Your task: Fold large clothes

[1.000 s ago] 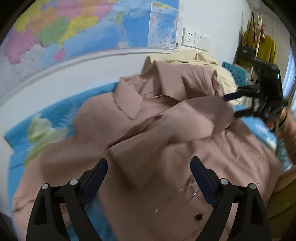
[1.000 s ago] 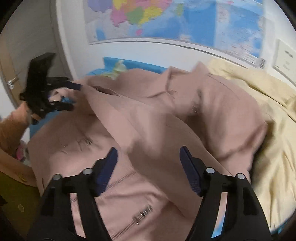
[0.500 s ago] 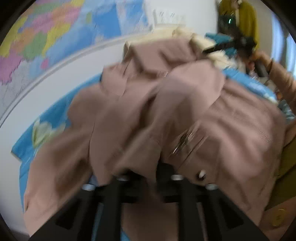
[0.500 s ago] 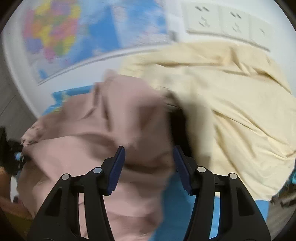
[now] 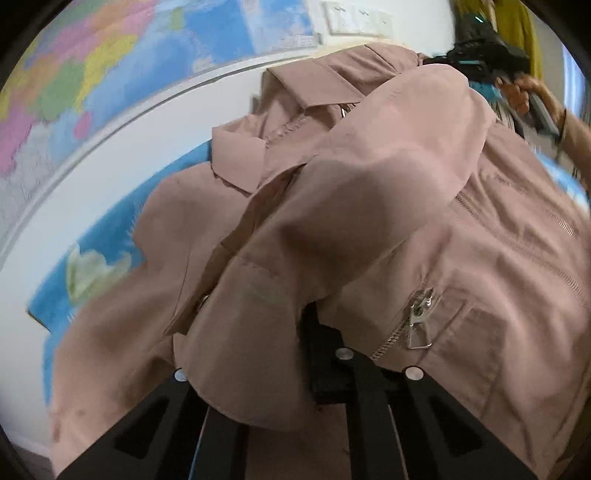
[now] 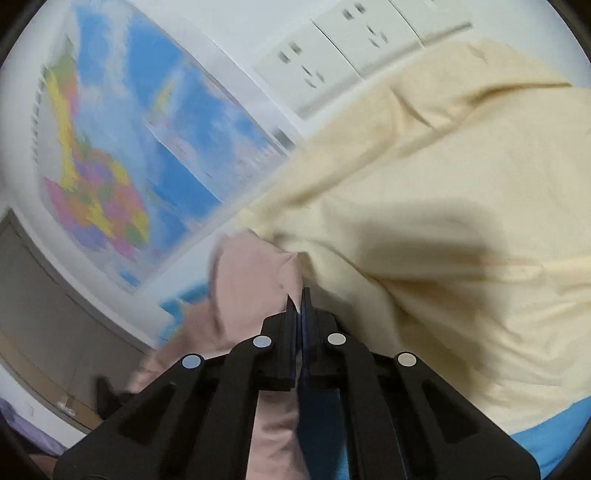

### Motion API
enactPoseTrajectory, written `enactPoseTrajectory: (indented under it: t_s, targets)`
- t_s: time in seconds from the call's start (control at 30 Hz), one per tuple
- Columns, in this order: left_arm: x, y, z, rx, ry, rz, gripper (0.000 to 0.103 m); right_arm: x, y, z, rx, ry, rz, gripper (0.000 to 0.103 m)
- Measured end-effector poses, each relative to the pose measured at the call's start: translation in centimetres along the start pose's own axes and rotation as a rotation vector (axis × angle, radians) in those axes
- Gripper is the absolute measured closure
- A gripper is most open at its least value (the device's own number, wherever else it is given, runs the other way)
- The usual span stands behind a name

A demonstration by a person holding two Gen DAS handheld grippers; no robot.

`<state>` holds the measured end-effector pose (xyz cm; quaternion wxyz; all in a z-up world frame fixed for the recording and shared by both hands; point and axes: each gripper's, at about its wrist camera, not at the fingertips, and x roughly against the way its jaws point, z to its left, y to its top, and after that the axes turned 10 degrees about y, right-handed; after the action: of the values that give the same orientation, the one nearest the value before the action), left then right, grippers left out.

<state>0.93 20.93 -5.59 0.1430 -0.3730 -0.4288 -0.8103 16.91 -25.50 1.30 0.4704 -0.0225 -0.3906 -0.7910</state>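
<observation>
A dusty pink jacket [image 5: 369, 192] with a collar and metal zips fills the left wrist view, one sleeve folded across its front. My left gripper [image 5: 295, 332] is shut on a fold of that sleeve; cloth drapes over its fingers and hides the tips. In the right wrist view my right gripper [image 6: 300, 299] is shut on an edge of the pink jacket [image 6: 255, 273], beside a cream garment [image 6: 424, 221]. The right gripper also shows in the left wrist view [image 5: 480, 55], at the jacket's far shoulder.
A blue patterned cover [image 5: 110, 229] lies under the jacket on the bed. A white wall with a coloured map [image 6: 110, 166] and sockets [image 6: 332, 59] stands close behind. A yellow garment [image 5: 517, 33] hangs at the far right.
Both grippers were open above the jacket; both have closed on the pink cloth. The right gripper swung toward the wall and the cream garment. The left gripper moved in under the sleeve.
</observation>
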Motion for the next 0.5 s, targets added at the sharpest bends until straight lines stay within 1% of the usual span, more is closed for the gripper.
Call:
enactPoseTrajectory:
  t_s: [0.03, 0.07, 0.1, 0.13, 0.17, 0.2, 0.23, 0.27, 0.3, 0.33, 0.37, 0.4, 0.43, 0.47, 0.5]
  targets:
    - [-0.1, -0.1, -0.2, -0.022, -0.022, 0.001, 0.091, -0.6, -0.4, -0.4, -0.003, -0.030, 0.028, 0.101]
    - [-0.1, -0.1, -0.3, -0.033, -0.052, 0.000, 0.073, -1.0, -0.8, -0.9, -0.023, -0.033, 0.049, 0.100]
    - [-0.1, -0.3, 0.2, -0.022, -0.074, -0.002, 0.060, -1.2, -1.2, -1.5, -0.047, -0.043, 0.063, 0.100]
    - [-0.1, -0.3, 0.6, -0.004, -0.065, -0.010, 0.040, -1.3, -1.4, -1.8, -0.050, -0.066, 0.080, 0.097]
    - [0.1, -0.3, 1.4, 0.023, -0.063, -0.024, 0.032, -1.3, -1.4, -1.8, -0.045, -0.078, 0.081, 0.093]
    - [0.3, -0.3, 2.3, 0.061, -0.091, -0.038, 0.031, -0.8, -1.5, -1.5, -0.033, -0.102, 0.064, 0.086]
    - [0.4, -0.3, 3.1, 0.095, -0.104, -0.039, 0.030, 0.1, -1.8, -1.1, -0.023, -0.120, 0.047, 0.074]
    - [0.2, -0.1, 3.7, 0.119, -0.101, -0.031, 0.030, 0.8, -1.8, -0.2, -0.001, -0.144, 0.016, 0.065]
    - [0.0, 0.1, 4.1, 0.125, -0.084, -0.028, 0.030, 1.3, -1.9, 0.6, 0.027, -0.159, -0.011, 0.058]
    - [-0.2, 0.2, 4.2, 0.121, -0.067, -0.025, 0.031, 2.0, -2.3, 1.6, 0.072, -0.181, -0.037, 0.057]
    - [-0.5, 0.2, 4.3, 0.119, -0.061, -0.020, 0.039, 2.2, -2.7, 3.4, 0.141, -0.197, -0.047, 0.057]
    - [-0.8, 0.4, 4.3, 0.118, -0.055, -0.013, 0.046, 2.3, -3.2, 4.6, 0.194, -0.193, -0.043, 0.057]
    - [-1.3, 0.6, 4.2, 0.114, -0.054, -0.001, 0.056, 1.7, -3.8, 6.2, 0.254, -0.175, -0.023, 0.057]
    - [-1.7, 0.9, 4.1, 0.103, -0.038, 0.008, 0.063, 0.8, -4.4, 7.5, 0.303, -0.155, 0.013, 0.057]
    - [-1.9, 1.1, 4.1, 0.096, -0.020, 0.007, 0.066, -1.0, -5.4, 9.1, 0.368, -0.133, 0.078, 0.057]
